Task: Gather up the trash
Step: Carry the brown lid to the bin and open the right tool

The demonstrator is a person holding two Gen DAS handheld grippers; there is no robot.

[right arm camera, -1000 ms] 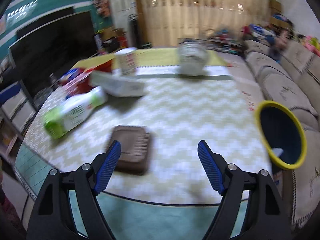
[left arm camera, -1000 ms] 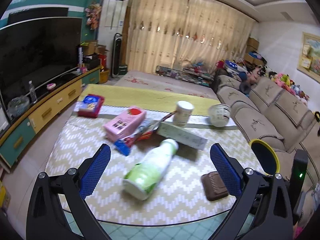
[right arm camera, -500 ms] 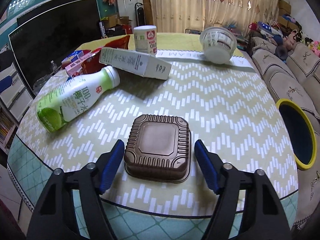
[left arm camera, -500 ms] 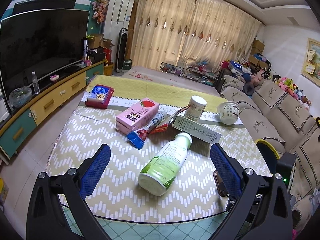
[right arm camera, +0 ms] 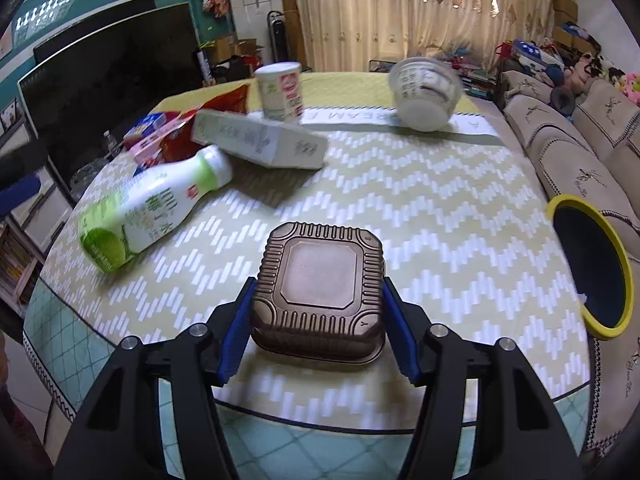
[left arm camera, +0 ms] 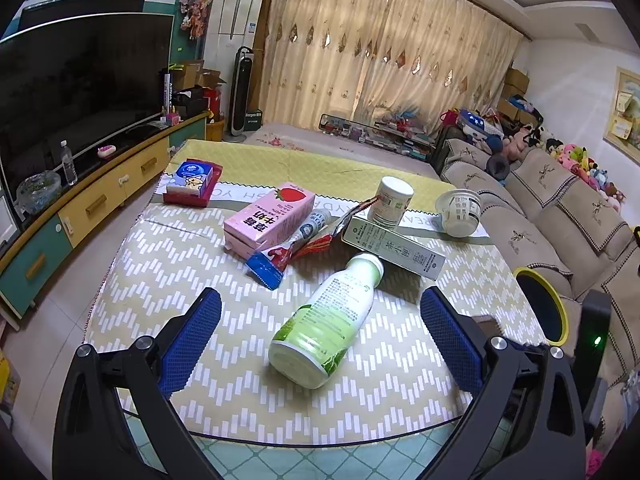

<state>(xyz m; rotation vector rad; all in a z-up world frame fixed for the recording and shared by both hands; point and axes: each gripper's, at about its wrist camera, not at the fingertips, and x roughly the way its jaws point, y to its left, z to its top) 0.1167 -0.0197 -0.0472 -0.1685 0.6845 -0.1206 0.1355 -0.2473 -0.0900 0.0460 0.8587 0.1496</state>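
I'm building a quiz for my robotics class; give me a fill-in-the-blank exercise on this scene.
1. The right gripper has its fingers against the sides of the ribbed ____ plastic tray.
2. The green-and-white plastic bottle lies on its ____.
3. The left gripper is ____.
4. The bin's rim is ____.

Missing: brown; side; open; yellow

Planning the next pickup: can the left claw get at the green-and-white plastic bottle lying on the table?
Probably yes. The left claw is open, and the green-and-white plastic bottle lies on its side between its fingers with nothing in front of it.
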